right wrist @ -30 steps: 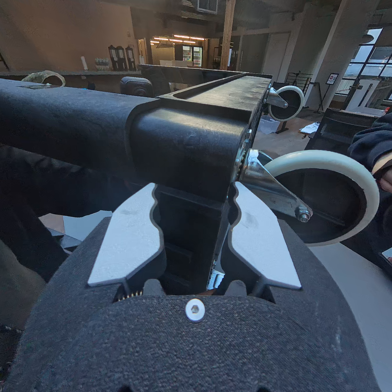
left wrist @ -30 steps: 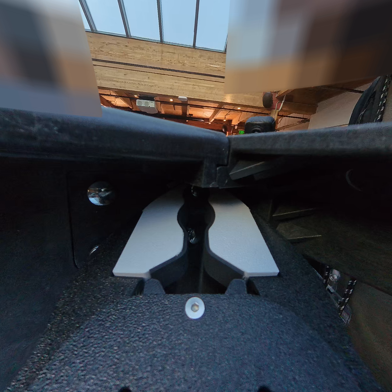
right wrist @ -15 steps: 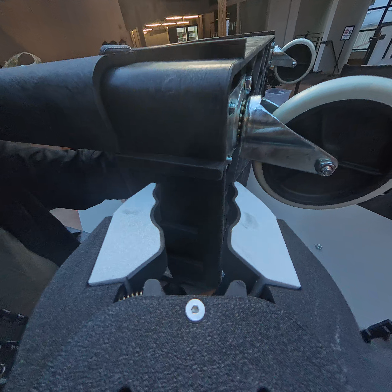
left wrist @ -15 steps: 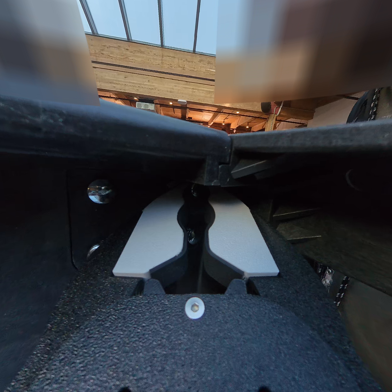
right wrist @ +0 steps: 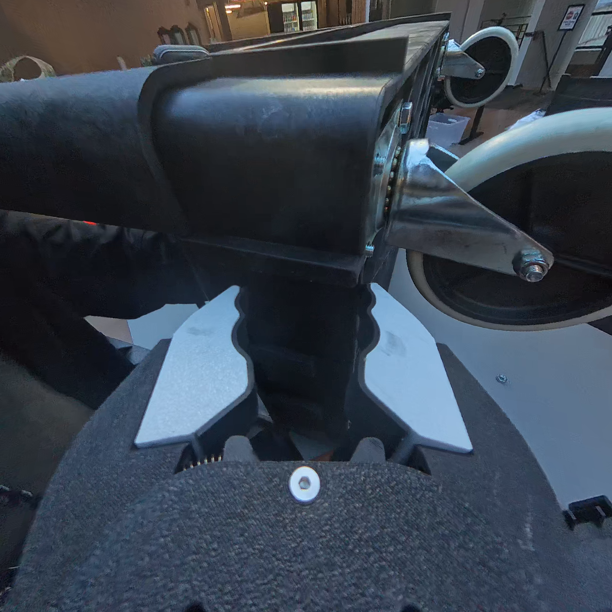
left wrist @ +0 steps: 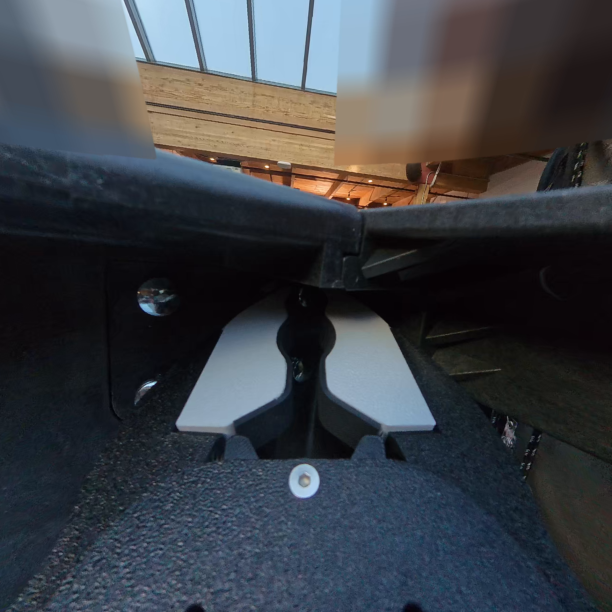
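My right gripper (right wrist: 303, 318) grips a black upright rib of an overturned black cart (right wrist: 265, 159), its fingers pinching the rib from both sides, just below the corner where a white-rimmed caster wheel (right wrist: 516, 238) juts out to the right on its shiny metal bracket (right wrist: 450, 212). My left gripper (left wrist: 306, 318) reaches up under the cart's dark rim (left wrist: 185, 212), fingers drawn nearly together around a narrow dark part I cannot make out, two shiny bolt heads (left wrist: 158, 297) to the left, the rim running crosswise above both white fingers
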`<control>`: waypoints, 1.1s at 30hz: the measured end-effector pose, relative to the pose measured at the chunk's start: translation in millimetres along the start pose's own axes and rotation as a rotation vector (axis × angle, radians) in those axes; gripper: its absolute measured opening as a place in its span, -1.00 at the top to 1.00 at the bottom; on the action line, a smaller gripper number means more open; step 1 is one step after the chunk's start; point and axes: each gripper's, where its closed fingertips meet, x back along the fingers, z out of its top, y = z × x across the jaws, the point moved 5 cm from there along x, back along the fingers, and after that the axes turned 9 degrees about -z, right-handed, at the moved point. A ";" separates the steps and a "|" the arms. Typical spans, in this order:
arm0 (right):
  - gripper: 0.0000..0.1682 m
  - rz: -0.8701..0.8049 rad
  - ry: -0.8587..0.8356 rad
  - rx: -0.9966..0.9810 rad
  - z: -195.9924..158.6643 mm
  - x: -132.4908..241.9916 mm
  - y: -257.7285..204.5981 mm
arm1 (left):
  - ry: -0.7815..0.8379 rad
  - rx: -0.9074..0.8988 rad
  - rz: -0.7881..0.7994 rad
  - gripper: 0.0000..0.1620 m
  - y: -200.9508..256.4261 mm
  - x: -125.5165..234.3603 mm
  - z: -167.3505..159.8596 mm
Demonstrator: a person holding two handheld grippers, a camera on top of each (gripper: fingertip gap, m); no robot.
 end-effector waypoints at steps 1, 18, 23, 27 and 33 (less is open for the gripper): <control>0.17 0.003 -0.012 0.012 0.4 0.1 -0.5 | 0.002 0.000 -0.001 0.87 0.0 0.0 0.0; 0.07 -0.009 -0.075 0.097 1.2 -0.6 -5.5 | 0.017 -0.001 -0.009 0.87 -0.5 0.2 -0.3; 0.05 0.007 -0.054 0.062 1.0 -0.1 -5.5 | 0.017 0.015 -0.015 0.87 -0.7 0.1 -0.2; 0.06 0.037 -0.025 0.028 0.6 0.6 -4.0 | 0.007 0.019 -0.017 0.87 -0.5 0.2 0.2; 0.07 0.081 -0.018 0.032 0.3 1.4 -1.1 | -0.004 0.024 -0.024 0.87 -1.1 0.1 0.5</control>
